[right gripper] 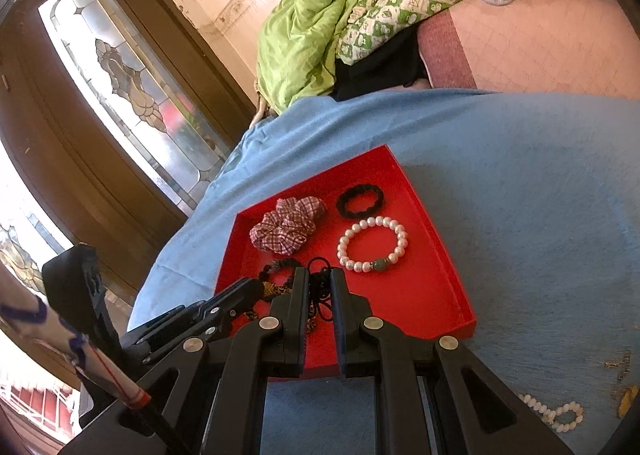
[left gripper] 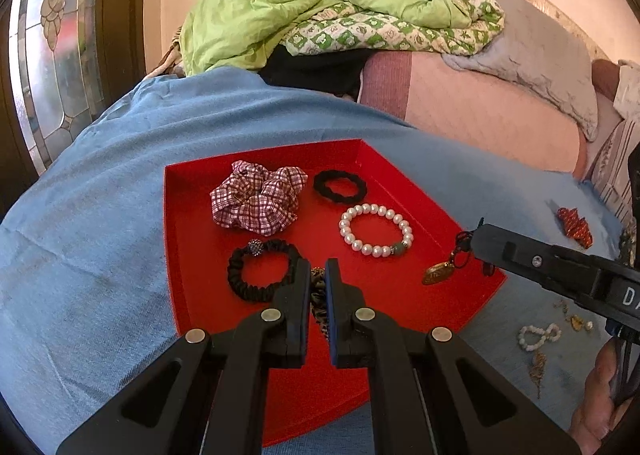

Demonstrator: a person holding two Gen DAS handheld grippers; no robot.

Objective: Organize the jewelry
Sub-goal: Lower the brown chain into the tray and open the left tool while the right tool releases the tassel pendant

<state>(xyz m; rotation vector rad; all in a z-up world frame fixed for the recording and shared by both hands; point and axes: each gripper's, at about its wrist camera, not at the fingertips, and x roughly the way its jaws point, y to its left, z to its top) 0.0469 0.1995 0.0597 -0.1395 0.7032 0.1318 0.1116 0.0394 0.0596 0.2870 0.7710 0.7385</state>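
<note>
Over the shallow red tray (left gripper: 192,215) we pinch a leopard-print scrunchie (left gripper: 319,295) in our left gripper (left gripper: 318,275) and a black-corded brass pendant (left gripper: 438,273) in our right gripper (right gripper: 320,287), ready to lay both beside the pearl bracelet (left gripper: 376,230).

Red tray (left gripper: 192,215) on blue cloth, holding plaid scrunchie (left gripper: 258,201), black hair tie (left gripper: 340,186), pearl bracelet (left gripper: 376,230), black beaded scrunchie (left gripper: 260,269); small pearl strand (left gripper: 538,336) outside, right.

Leopard-print scrunchie (left gripper: 319,297) mostly hidden between left tool (left gripper: 319,275) fingers.
</note>
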